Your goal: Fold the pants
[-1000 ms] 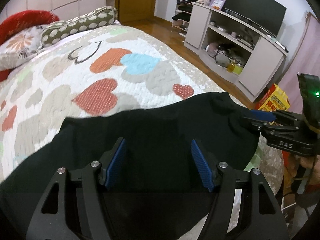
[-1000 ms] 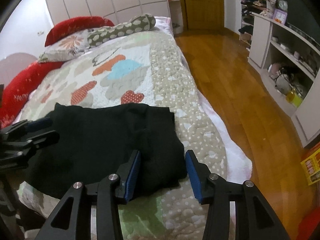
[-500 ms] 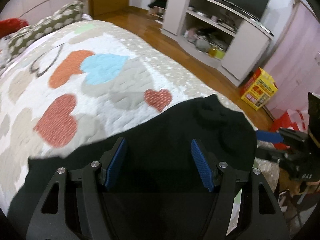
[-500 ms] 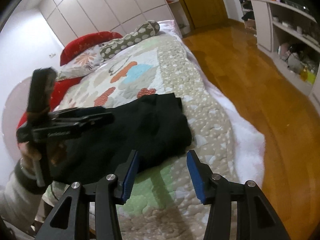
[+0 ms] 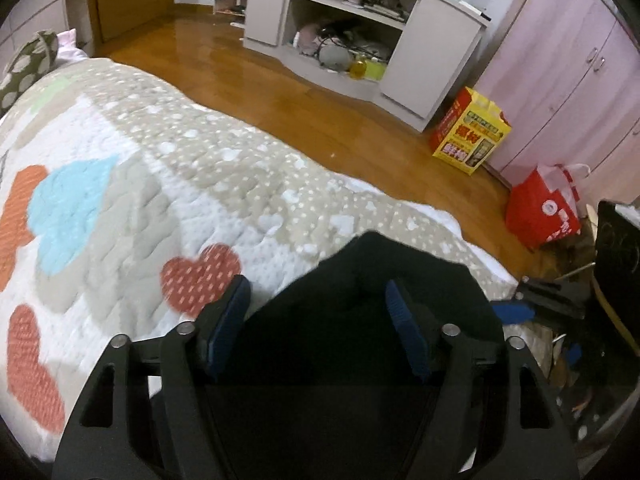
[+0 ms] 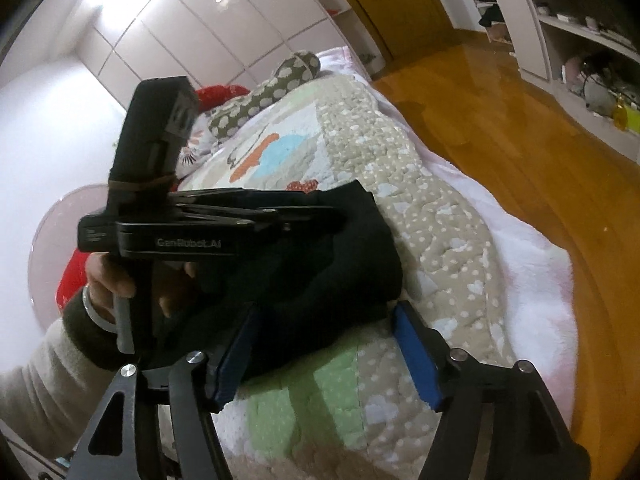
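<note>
The black pants (image 5: 360,308) lie folded in a compact pile on the heart-patterned quilt (image 5: 140,200), near the foot corner of the bed. My left gripper (image 5: 318,300) is open and hovers over the pile, holding nothing. In the right wrist view the pants (image 6: 340,248) lie just ahead of my right gripper (image 6: 326,322), which is open and empty over the quilt (image 6: 420,200). The left gripper (image 6: 312,212) crosses that view from the side above the pile, held by a hand. Part of the right gripper's blue pad (image 5: 514,312) shows past the pile's right edge.
Wooden floor (image 5: 280,92) runs along the bed's right side. A white shelf unit (image 5: 360,32), a yellow box (image 5: 470,132) and a red bag (image 5: 542,212) stand beyond. Pillows (image 6: 272,92) lie at the head of the bed.
Both grippers have lifted and swung: the left turned right toward the pile's far corner, the right pulled back off the pants' edge. The left gripper now crosses the right view.
</note>
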{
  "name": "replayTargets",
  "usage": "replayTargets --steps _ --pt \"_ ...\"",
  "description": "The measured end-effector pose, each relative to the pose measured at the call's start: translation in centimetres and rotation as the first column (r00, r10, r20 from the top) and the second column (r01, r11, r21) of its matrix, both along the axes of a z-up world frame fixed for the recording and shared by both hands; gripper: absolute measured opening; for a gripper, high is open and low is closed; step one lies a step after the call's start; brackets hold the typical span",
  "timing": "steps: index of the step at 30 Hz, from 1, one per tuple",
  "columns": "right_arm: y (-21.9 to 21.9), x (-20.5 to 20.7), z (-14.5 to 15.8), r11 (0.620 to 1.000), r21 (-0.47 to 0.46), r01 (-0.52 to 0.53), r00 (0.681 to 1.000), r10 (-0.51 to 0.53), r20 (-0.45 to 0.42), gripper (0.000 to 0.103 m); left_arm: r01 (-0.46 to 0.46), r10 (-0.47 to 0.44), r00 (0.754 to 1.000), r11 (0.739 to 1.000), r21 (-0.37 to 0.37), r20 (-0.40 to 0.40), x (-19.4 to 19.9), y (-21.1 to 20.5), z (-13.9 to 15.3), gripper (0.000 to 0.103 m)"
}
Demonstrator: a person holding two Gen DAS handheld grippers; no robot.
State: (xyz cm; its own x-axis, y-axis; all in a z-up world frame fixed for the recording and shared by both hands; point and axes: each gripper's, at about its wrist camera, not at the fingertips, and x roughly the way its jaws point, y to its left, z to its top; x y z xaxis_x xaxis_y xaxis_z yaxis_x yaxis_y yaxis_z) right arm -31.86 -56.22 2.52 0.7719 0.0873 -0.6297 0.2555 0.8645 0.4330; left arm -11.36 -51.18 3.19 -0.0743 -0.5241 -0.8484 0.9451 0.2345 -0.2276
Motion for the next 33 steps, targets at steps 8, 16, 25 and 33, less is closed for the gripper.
replayTargets --steps 8,16,25,33 --pt "-0.7 1.2 -0.7 0.998 0.018 0.058 0.995 -0.060 0.079 0.035 -0.014 0.013 0.999 0.999 -0.039 -0.048 0.2 -1.0 -0.5 0.048" --pt "3.2 2.8 4.8 0.995 -0.087 -0.048 0.988 0.060 0.145 0.024 -0.137 0.117 0.983 0.981 -0.141 -0.142 1.9 3.1 3.4 0.029" --pt "16.0 9.8 6.1 0.904 -0.206 -0.375 0.907 0.403 0.121 0.025 -0.529 0.501 0.847 0.825 -0.197 -0.177 7.7 20.9 6.9 0.029" --pt "19.4 11.2 2.3 0.817 -0.028 -0.576 0.817 0.576 -0.011 0.048 -0.720 0.708 0.694 0.685 -0.112 -0.133 6.5 31.8 2.9 0.029"
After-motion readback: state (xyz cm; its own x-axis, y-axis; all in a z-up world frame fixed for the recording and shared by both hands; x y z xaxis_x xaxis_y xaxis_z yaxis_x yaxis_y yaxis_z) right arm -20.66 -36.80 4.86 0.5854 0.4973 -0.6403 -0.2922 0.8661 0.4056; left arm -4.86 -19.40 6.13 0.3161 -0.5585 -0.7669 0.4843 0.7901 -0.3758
